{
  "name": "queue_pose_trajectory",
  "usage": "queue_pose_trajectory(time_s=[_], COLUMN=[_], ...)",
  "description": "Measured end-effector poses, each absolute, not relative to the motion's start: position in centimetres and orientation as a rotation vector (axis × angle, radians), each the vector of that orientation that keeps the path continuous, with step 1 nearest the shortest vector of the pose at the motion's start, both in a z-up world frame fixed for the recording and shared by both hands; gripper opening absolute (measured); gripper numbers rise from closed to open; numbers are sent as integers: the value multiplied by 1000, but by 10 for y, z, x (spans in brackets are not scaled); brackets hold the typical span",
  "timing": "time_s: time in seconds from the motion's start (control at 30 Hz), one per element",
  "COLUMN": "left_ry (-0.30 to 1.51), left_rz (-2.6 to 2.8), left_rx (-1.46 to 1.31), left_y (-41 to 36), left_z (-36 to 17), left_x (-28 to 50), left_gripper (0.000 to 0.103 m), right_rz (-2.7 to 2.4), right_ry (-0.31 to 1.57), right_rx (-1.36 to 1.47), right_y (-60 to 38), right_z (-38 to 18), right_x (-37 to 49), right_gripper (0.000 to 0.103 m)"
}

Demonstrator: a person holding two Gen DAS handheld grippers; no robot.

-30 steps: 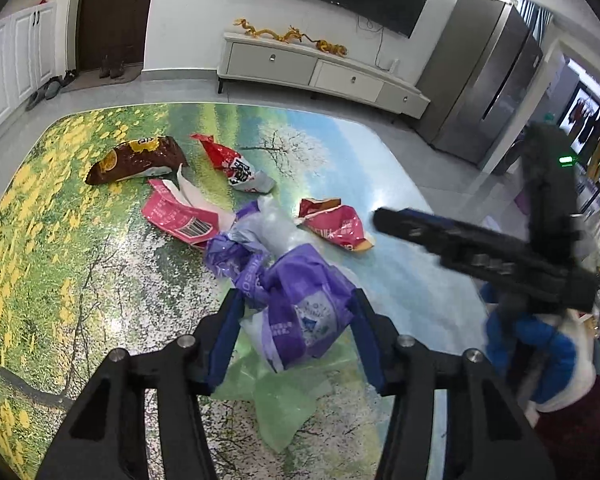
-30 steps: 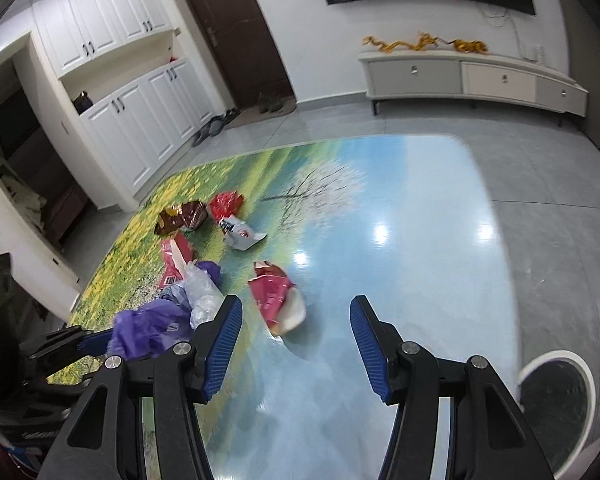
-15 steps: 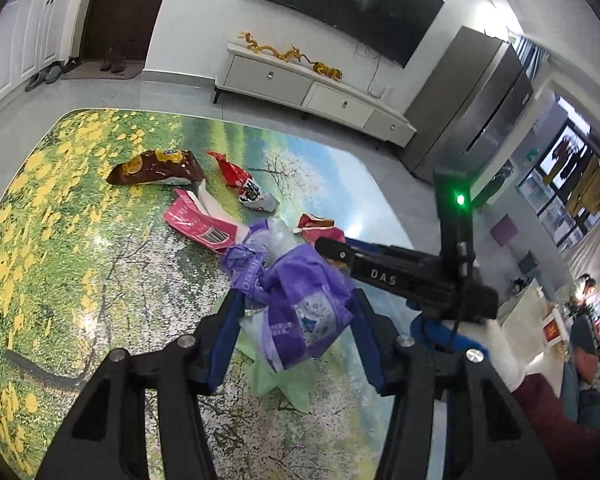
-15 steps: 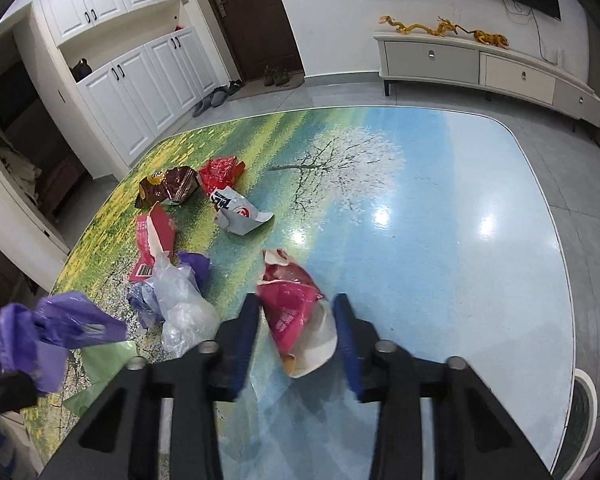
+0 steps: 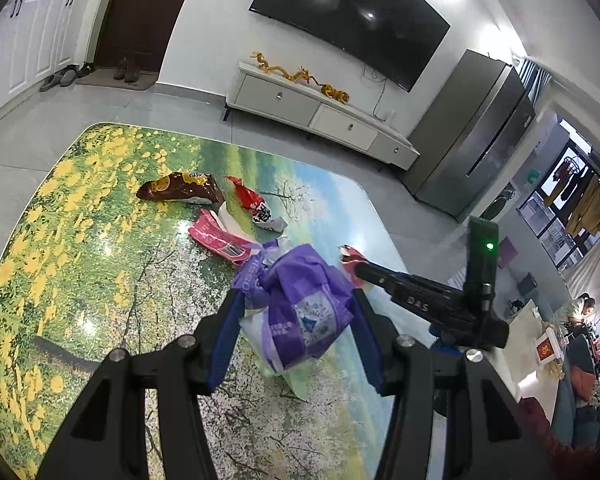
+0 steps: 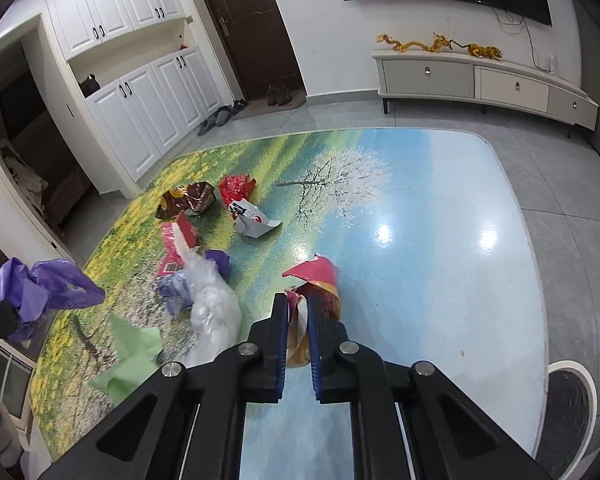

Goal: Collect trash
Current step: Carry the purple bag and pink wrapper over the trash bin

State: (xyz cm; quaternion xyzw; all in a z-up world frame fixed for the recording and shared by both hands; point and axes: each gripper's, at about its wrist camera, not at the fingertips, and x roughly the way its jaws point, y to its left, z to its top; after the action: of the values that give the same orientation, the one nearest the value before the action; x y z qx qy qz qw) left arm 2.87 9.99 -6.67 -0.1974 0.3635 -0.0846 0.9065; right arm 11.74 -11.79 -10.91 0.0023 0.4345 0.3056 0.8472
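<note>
My left gripper (image 5: 296,332) is shut on a crumpled purple plastic bag (image 5: 300,304) and holds it above the table; the bag also shows at the left edge of the right wrist view (image 6: 44,288). My right gripper (image 6: 298,332) is shut on a red and pink snack wrapper (image 6: 320,284) that rests on the table. More trash lies on the table: a brown wrapper (image 5: 180,190), a red and white wrapper (image 5: 258,206), a pink packet (image 5: 216,238), a clear plastic bag (image 6: 214,304) and a green sheet (image 6: 134,354).
The table (image 6: 420,240) has a glossy printed landscape top with rounded corners. A round bin (image 6: 570,404) stands on the floor at the right. A TV cabinet (image 6: 480,80) and white cupboards (image 6: 148,108) line the walls.
My right gripper moved forward to the red and pink wrapper and shut on it. My left gripper lifted the purple bag higher above the table.
</note>
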Motion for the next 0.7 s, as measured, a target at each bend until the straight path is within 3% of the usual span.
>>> queue_pose_trajectory(time_s=[0.4,0.7], left_ry=[754,790], left_rz=[-190,-290], left_rx=[-362,-252], left_y=[79,15], left_z=[-56,-46], left_x=[17,43], left_gripper=[51,51], right_rz=[664,620], right_ry=[854,765], right_rx=[57,123], right_y=[-148,-210], right_z=[-83,-54], right_x=[82,63], right_gripper=[9,9])
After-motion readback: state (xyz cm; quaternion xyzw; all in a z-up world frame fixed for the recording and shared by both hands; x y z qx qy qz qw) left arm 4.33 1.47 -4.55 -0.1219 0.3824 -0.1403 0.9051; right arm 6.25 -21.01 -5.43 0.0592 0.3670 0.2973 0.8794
